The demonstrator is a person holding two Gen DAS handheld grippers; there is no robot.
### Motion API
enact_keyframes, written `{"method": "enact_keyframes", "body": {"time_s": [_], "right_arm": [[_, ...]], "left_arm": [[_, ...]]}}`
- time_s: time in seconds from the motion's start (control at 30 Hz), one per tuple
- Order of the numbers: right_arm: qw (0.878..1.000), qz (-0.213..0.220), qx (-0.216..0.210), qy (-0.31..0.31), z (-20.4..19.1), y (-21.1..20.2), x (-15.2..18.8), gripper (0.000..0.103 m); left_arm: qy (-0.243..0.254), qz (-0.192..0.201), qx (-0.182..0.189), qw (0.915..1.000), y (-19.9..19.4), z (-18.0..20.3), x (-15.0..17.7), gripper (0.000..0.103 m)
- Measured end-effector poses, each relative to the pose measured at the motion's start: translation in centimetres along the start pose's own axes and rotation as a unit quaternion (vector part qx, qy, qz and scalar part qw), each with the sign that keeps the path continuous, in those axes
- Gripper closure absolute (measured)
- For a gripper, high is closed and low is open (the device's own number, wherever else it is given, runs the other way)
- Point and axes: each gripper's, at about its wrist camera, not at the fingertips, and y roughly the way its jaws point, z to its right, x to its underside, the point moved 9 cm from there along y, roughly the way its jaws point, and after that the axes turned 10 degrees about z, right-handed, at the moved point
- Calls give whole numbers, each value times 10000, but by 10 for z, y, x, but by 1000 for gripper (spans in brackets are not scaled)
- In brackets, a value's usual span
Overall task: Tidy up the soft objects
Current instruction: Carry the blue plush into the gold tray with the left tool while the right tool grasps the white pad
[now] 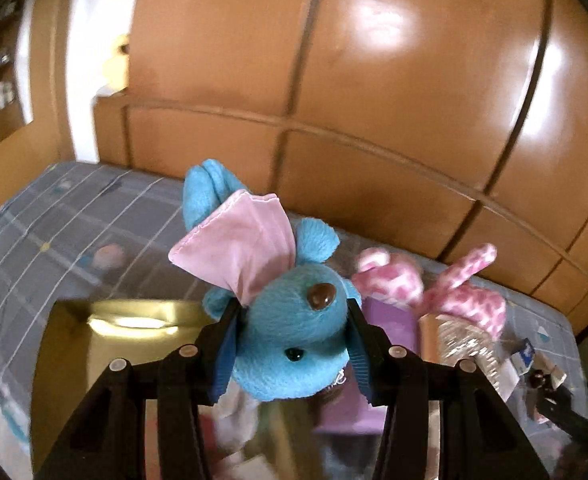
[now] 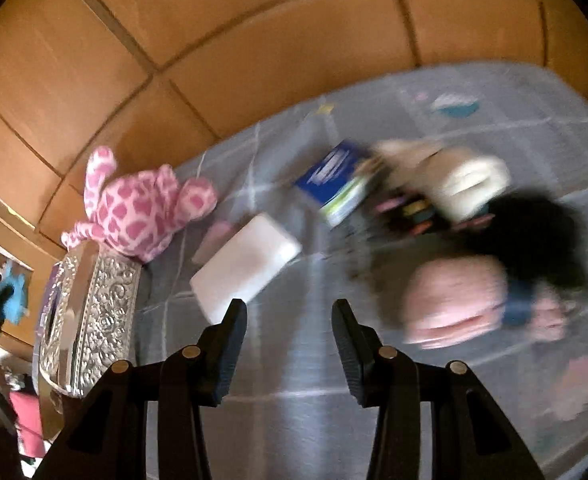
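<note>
Blue plush toy [image 1: 294, 344] with pink ears sits clamped by the head between the two pads of the left gripper [image 1: 292, 350], raised above the bed [image 1: 74, 216]. One brown nose and one black eye face the camera; a pink ear [image 1: 238, 252] fans upward, with blue limbs sticking out behind it. Pads press into the plush on both sides.

Below and left of the held toy: a gold, glossy open container [image 1: 78, 344], its interior catching a light reflection. Contents further down are blurred; cannot tell what they are.

Right of the toy, on the bed: pink-and-white spotted plush [image 1: 454, 292], lying against a silver embossed box [image 1: 458, 340]. Purple item [image 1: 390, 320] just beside that box. Wooden panelled wardrobe [image 1: 374, 80] runs behind the bed.

Right gripper [image 2: 290, 344] hangs over the grey checked bedsheet with jaws partly apart and nothing between them. Ahead of it, a white rectangular block [image 2: 246, 264] lies on the sheet, close to the left fingertip but apart from it. Further off: a blue-and-white packet [image 2: 338, 180], and a heavily blurred heap with cream, black and pink soft shapes [image 2: 466, 256]; individual items there cannot be told. Same spotted plush and silver box show at the left of the right wrist view, plush touching the box's far end.
</note>
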Motion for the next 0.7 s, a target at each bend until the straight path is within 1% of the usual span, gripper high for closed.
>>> {"method": "enact_keyframes", "body": {"time_s": [0.07, 0.13, 0.2, 0.23, 0.3, 0.43, 0.47, 0.5, 0.6, 0.7], "right_arm": [[9997, -155, -30, 208, -9, 21, 4, 59], [9983, -266, 58, 520, -12, 39, 6, 55], [9951, -290, 131, 934, -12, 52, 5, 40], [9933, -299, 124, 1108, -13, 57, 4, 37], [9908, -291, 238, 1302, -16, 65, 1, 36], [9886, -252, 566, 1369, -23, 79, -7, 35], [9886, -244, 661, 1333, -26, 83, -9, 32], [9886, -239, 748, 1285, -28, 87, -10, 28], [9873, -253, 1136, 1080, -35, 99, -14, 23], [9862, -318, 1417, 795, -41, 107, -14, 23]], "left_arm": [[-105, -21, -74, 9999, -6, -19, 10, 53], [-181, -20, -180, 9997, -12, -38, 20, 53], [-265, -55, -259, 9993, -15, -52, 28, 53], [-307, -56, -318, 9990, -18, -60, 32, 53], [-340, -60, -460, 9983, -21, -76, 37, 53], [-460, -51, -739, 9962, -24, -111, 44, 52], [-476, -56, -802, 9956, -24, -119, 45, 52], [-497, -73, -837, 9952, -24, -125, 46, 52], [-549, -134, -939, 9940, -21, -143, 52, 49], [-529, -257, -997, 9933, -15, -156, 59, 46]]}}
